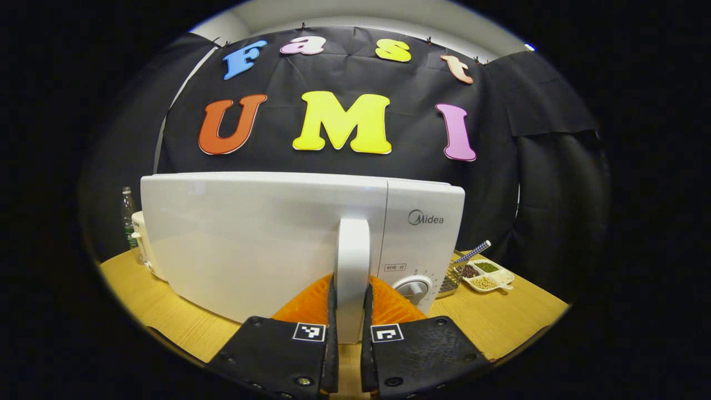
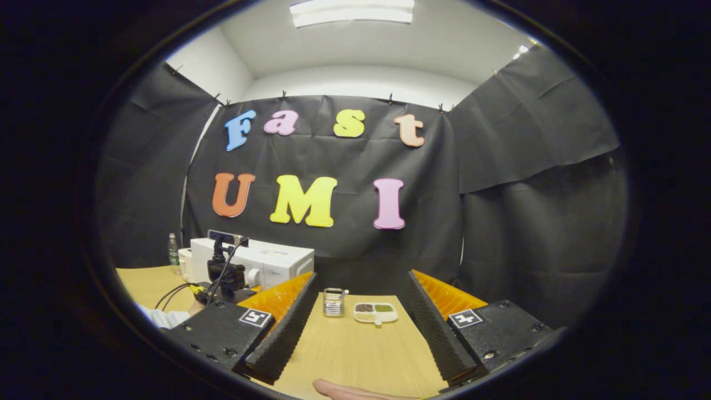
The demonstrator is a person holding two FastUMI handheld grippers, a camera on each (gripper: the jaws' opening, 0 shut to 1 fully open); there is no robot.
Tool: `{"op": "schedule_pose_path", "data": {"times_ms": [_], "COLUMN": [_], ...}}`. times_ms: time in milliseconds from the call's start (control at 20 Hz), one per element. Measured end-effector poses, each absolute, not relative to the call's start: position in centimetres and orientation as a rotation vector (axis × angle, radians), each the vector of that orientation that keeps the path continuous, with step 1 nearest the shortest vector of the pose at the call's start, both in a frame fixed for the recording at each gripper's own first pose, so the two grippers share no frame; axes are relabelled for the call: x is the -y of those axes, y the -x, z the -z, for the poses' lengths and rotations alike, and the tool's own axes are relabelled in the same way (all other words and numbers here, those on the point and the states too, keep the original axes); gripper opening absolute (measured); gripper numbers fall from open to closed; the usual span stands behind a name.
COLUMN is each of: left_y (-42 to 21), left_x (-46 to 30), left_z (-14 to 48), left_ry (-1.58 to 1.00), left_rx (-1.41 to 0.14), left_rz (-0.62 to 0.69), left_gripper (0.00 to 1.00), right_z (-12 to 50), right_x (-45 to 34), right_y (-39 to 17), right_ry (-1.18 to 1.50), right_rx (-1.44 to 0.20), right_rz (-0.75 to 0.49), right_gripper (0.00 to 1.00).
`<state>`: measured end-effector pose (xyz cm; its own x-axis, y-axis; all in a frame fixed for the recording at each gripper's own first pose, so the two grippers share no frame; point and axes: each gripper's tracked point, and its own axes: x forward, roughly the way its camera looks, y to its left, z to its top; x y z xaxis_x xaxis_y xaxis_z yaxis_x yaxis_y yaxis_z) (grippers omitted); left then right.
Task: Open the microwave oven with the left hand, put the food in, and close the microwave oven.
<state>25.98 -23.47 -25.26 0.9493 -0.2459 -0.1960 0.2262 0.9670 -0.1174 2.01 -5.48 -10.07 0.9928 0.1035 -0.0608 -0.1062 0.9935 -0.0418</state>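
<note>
- Microwave oven [image 1: 266, 239] stands on the wooden table [image 1: 500, 316], door closed and facing the left gripper view, long axis running left to right, dial at its right end.
- Left hand-held gripper [image 1: 350, 333] is pinching the upright door handle [image 1: 353, 261], a finger on each side.
- Right hand-held gripper [image 2: 358, 328] is spread wide above bare tabletop.
- Divided food tray [image 2: 375, 313] lies beside a small jar [image 2: 333, 301]; black cloth walls the booth.

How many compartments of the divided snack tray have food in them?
3. In the left gripper view, the tray right of the microwave holds dark food at left, green at back, pale beans in front. Any further section is hidden from here.
</note>
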Motion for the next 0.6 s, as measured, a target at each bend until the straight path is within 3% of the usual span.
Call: {"op": "schedule_pose_path", "data": {"times_ms": [50, 200, 250, 300, 550, 600], "left_y": [-25.9, -25.3, -25.4, -25.3, -24.9, -24.9], "left_x": [23.4, 23.5, 23.3, 23.2, 23.2, 23.3], "left_z": [25.2, 25.5, 25.4, 25.4, 25.6, 25.7], "left_ry": [0.1, 0.122, 0.114, 0.104, 0.109, 0.114], "left_rx": [-0.21, -0.24, -0.239, -0.242, -0.254, -0.256], "left_rz": [0.264, 0.291, 0.285, 0.277, 0.279, 0.276], "left_gripper": [0.16, 0.16, 0.16, 0.16, 0.16, 0.13], "right_z": [10.0, 9.8, 9.8, 10.0, 10.3, 10.5], "right_x": [5.5, 5.6, 5.6, 5.5, 5.4, 5.6], "right_y": [-1.9, -1.6, -1.6, -1.6, -1.8, -1.9], "right_ry": [0.047, 0.044, 0.042, 0.043, 0.049, 0.051], "right_rx": [-0.058, -0.054, -0.056, -0.06, -0.072, -0.078], "right_rz": [-0.103, -0.102, -0.102, -0.104, -0.107, -0.104], "right_gripper": [1.0, 1.0, 0.95, 1.0, 1.0, 0.95]}}
